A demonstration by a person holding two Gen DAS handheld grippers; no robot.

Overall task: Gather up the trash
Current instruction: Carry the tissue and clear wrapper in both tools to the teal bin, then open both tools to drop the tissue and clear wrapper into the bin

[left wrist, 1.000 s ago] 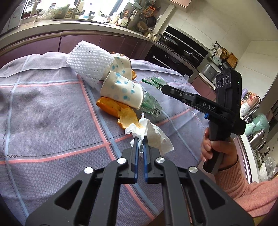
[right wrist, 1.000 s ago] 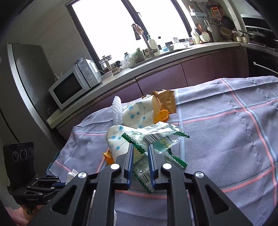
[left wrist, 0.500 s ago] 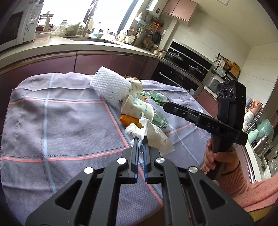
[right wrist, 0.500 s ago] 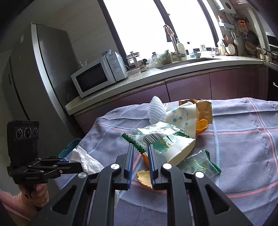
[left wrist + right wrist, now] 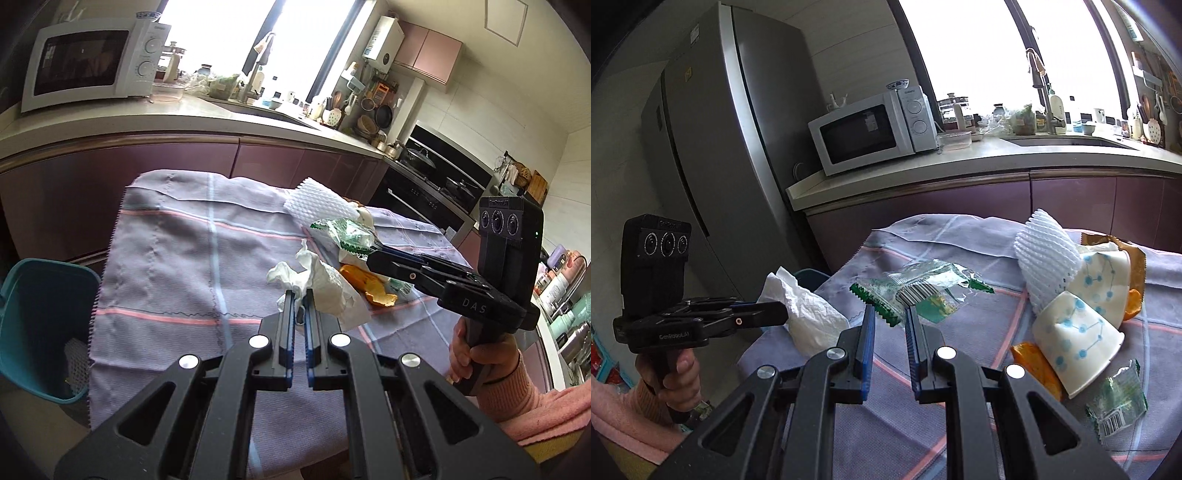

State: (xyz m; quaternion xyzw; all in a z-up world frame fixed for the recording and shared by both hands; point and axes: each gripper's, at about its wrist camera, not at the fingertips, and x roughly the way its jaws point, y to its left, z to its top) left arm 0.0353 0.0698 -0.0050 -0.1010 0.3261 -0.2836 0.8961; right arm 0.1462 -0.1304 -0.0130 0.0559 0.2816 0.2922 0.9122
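**Both grippers loaded, bin low at the frame's left**

Left gripper [image 5: 300, 295] is seen at the bottom centre of the left wrist view, its jaws nearly closed and pinching a crumpled white tissue [image 5: 325, 286], which is held clear above the checked cloth [image 5: 166, 258]. At the lower left of this frame a teal bin [image 5: 40, 325] is seen beside the table edge. To the right, the right gripper [image 5: 373, 251] is held in a hand [image 5: 480, 354] and carries a clear green-edged wrapper [image 5: 343, 234].

In the right wrist view, the same wrapper [image 5: 912, 291] is gripped between narrowly set jaws of the right gripper [image 5: 889, 314] at centre frame. The tissue [image 5: 809, 314] is seen at centre left in the left gripper [image 5: 775, 315]. Paper cups [image 5: 1078, 339], white foam netting [image 5: 1045, 254], orange peel [image 5: 1030, 358] and a second wrapper [image 5: 1119, 406] remain at the right.

The wrapper is judged slippery and thinly held; it could slide out short of the bin. The tissue could tear or drop if snagged on the bin's rim.
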